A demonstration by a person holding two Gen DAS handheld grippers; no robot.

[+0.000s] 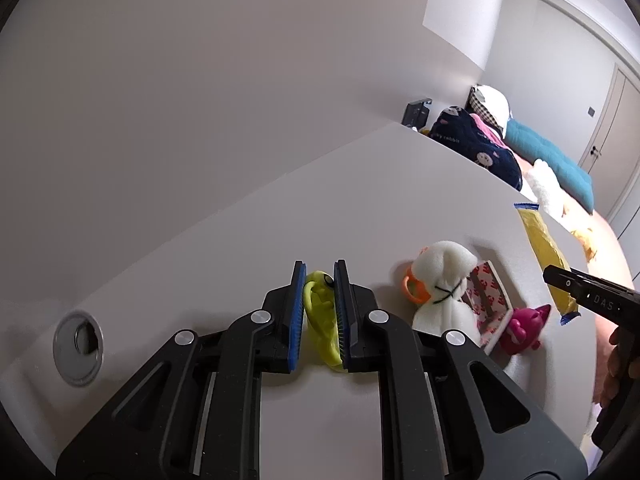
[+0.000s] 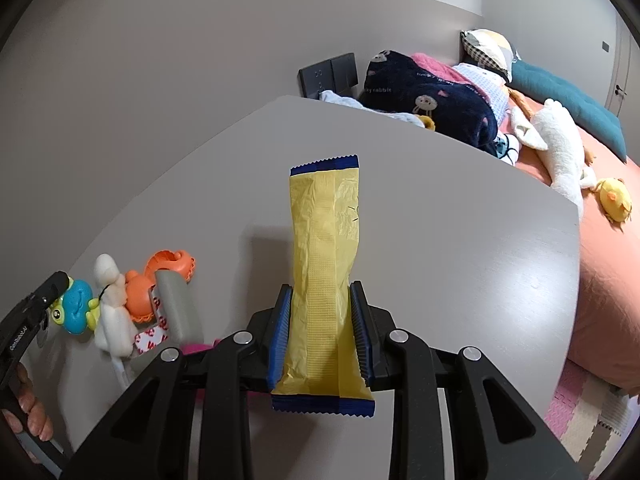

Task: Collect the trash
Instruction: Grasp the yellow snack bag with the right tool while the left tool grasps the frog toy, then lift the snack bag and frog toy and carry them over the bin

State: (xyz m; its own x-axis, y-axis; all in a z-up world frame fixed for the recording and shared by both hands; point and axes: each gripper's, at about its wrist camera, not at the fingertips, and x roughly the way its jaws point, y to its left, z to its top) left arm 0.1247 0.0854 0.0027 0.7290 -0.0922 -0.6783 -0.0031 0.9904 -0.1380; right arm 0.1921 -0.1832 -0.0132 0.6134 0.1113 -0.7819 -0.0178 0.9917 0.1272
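Above the grey table (image 2: 460, 248), the right gripper (image 2: 322, 332) is clamping a yellow wrapper (image 2: 324, 240) pointing lengthwise away, while the left gripper (image 1: 320, 312) is pinching a lime-green toy (image 1: 320, 312).

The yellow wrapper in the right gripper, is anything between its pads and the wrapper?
Nothing visible. The right gripper is shut directly on the yellow wrapper, a pad on each side, lifted off the grey table. No trash bin shows in either view.

crinkled yellow plastic wrapper (image 2: 326, 264): blue zigzag ends | soft lime-green toy (image 1: 320, 312) | round orange plastic toy (image 2: 160, 284) | navy rabbit-print fleece blanket (image 2: 432, 96)
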